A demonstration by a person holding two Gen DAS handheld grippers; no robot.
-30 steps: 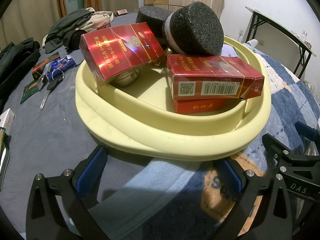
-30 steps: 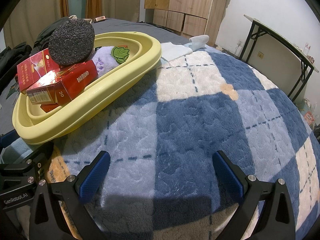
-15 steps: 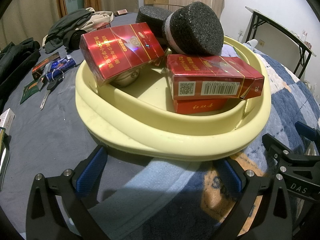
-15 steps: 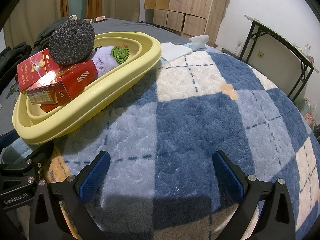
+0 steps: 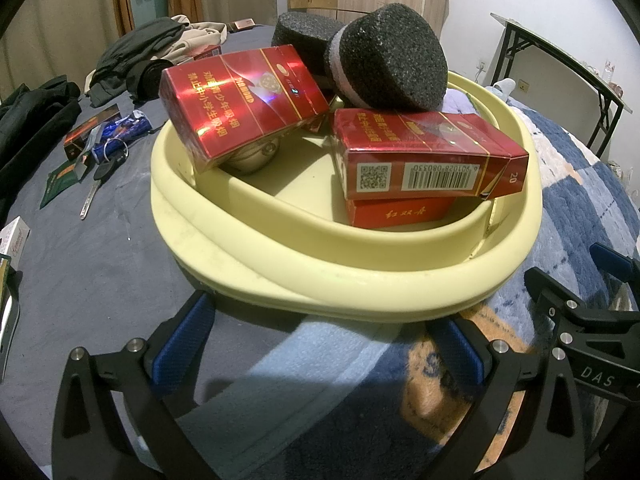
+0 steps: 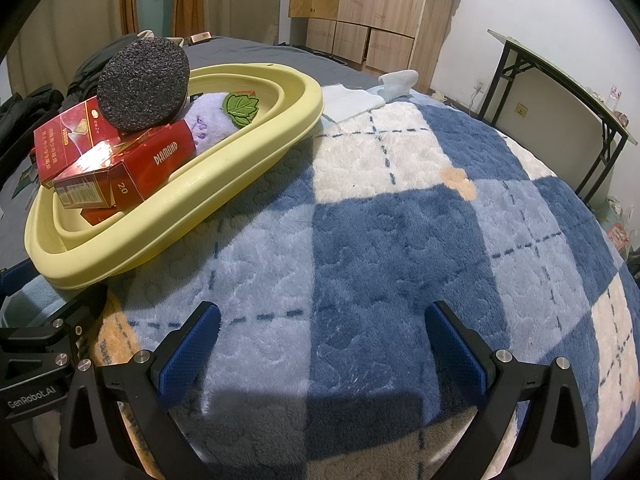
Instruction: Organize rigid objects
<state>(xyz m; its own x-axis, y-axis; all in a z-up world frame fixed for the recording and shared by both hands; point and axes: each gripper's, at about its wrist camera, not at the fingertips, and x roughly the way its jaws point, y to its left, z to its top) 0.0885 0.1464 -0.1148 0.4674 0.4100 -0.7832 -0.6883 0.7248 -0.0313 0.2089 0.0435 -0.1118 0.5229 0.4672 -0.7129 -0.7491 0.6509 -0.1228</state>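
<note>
Fleecy plaid blanket (image 6: 400, 220) bears smooth oval yellow basin (image 5: 340, 280) of glossy cartons (image 5: 428, 152)

A silver object (image 5: 256, 156) sits mostly hidden beneath the tilted red box (image 5: 240, 100). The white box (image 5: 14, 236) is cut off by the left edge.

both wrist views low, sharing basin (image 5: 344, 276)

You can read "DIAMOND" and "20" on the red carton (image 6: 132, 172) in the yellow basin (image 6: 256, 140). Beside the basin, the left gripper's (image 6: 24, 360) body says "GenRobot.AI".
</note>
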